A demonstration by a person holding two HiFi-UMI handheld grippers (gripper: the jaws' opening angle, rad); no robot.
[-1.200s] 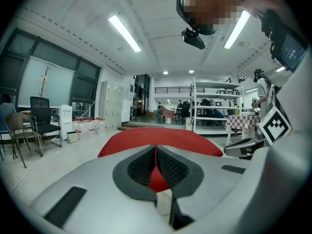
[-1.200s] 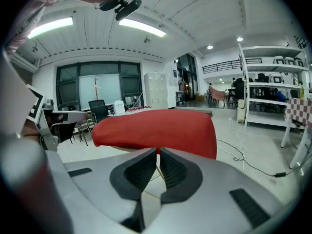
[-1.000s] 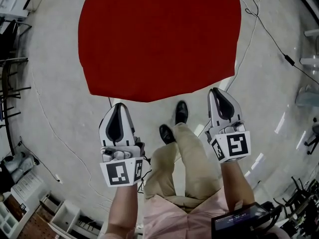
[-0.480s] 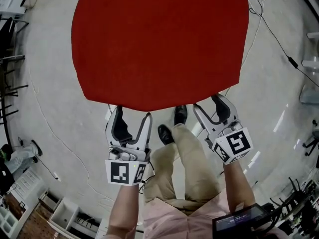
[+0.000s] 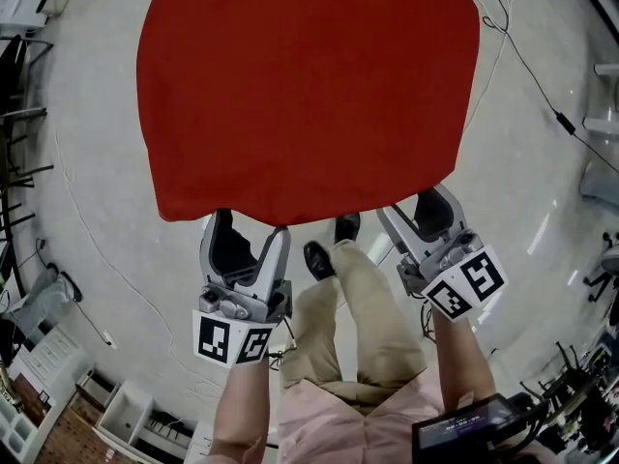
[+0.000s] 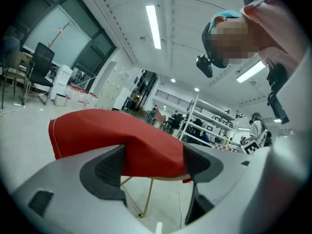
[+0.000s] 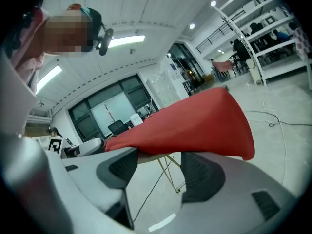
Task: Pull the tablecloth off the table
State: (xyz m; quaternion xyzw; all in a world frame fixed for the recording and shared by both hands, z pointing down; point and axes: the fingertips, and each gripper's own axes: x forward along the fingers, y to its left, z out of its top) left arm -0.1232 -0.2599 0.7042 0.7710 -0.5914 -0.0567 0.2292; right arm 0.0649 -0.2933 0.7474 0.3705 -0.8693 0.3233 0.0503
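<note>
A red tablecloth (image 5: 309,85) lies spread over the desk (image 6: 146,195) and covers its whole top, its edges drooping all round; in the head view it fills the far middle of the scene, above a pale floor (image 5: 97,211). Only thin slanted legs of the desk show beneath the cloth in the two gripper views. The left gripper (image 5: 247,228) is at the near left edge of the cloth and the right gripper (image 5: 414,211) at its near right edge, both pointing away from the person toward the desk. The fingers of each have just been opening and now stand wide apart, released. In the left gripper view the hanging hem of the tablecloth (image 6: 122,135) sits in the gap between the spread fingers of the left gripper (image 6: 153,160), with no pad pressed on it. In the right gripper view the cloth's edge (image 7: 195,126) crosses just above the gap of the right gripper (image 7: 158,162), again ungripped. The person's dark shoes (image 5: 319,259) stand on the floor between the two grippers, just near of the cloth's edge. A thin cable (image 5: 522,66) trails over the floor at the far right.
</note>
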